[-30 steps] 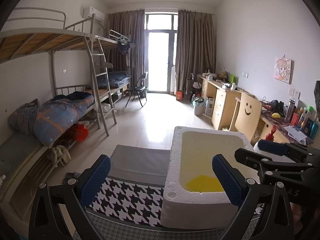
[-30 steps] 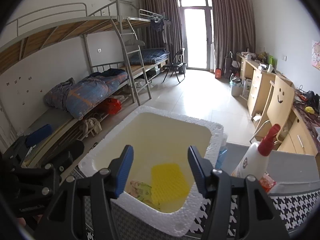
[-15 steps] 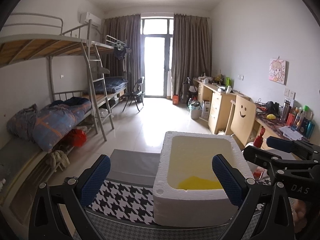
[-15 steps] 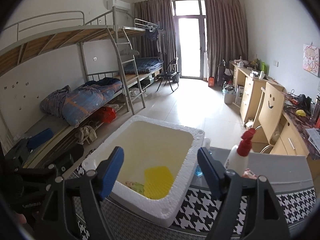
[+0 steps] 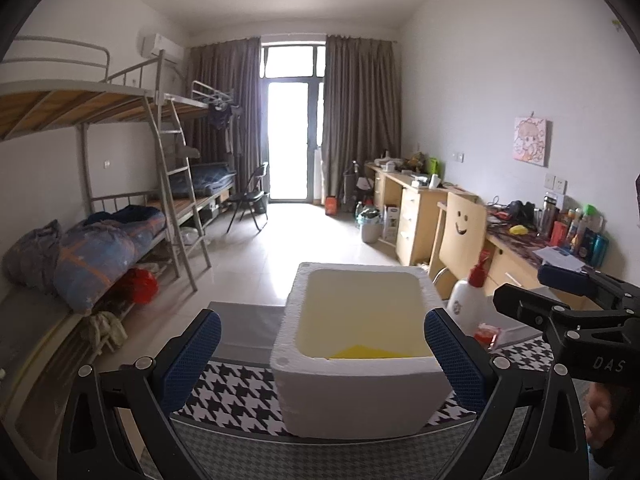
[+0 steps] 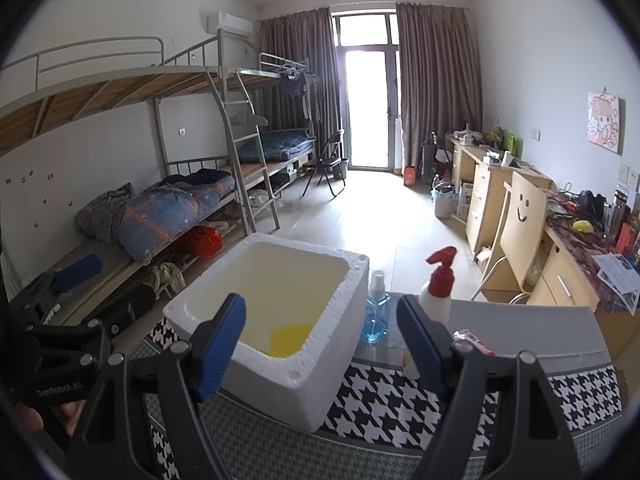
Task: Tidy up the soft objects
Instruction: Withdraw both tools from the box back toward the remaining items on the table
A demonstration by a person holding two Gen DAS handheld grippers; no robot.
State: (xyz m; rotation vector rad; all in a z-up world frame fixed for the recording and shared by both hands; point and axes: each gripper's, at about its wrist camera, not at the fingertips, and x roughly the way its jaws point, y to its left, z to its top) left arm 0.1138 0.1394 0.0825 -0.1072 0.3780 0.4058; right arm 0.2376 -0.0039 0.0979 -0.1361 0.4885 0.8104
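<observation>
Bunks and desks line this dorm room, and from the left wrist the left gripper (image 5: 320, 344) gapes empty around the foam box (image 5: 360, 360) at lower centre, while from the right wrist the right gripper (image 6: 320, 332), equally spread, sees the yellow cloth (image 6: 290, 338) lower-left of centre inside it.

**Clearance around the foam box**

My left gripper (image 5: 322, 354) hangs with its jaws spread wide, one pad on each side of the foam box (image 5: 360, 392); nothing lies between the pads and its near wall. The box mouth is unobstructed from above; a yellow item (image 6: 289, 339) lies on the floor inside. Right of the box, a blue bottle (image 6: 376, 312) stands just beside its wall and a red-capped spray bottle (image 6: 438, 290) stands near. Left of the box, bare houndstooth cloth (image 5: 236, 394). My right gripper (image 6: 320, 348) is spread too.
</observation>
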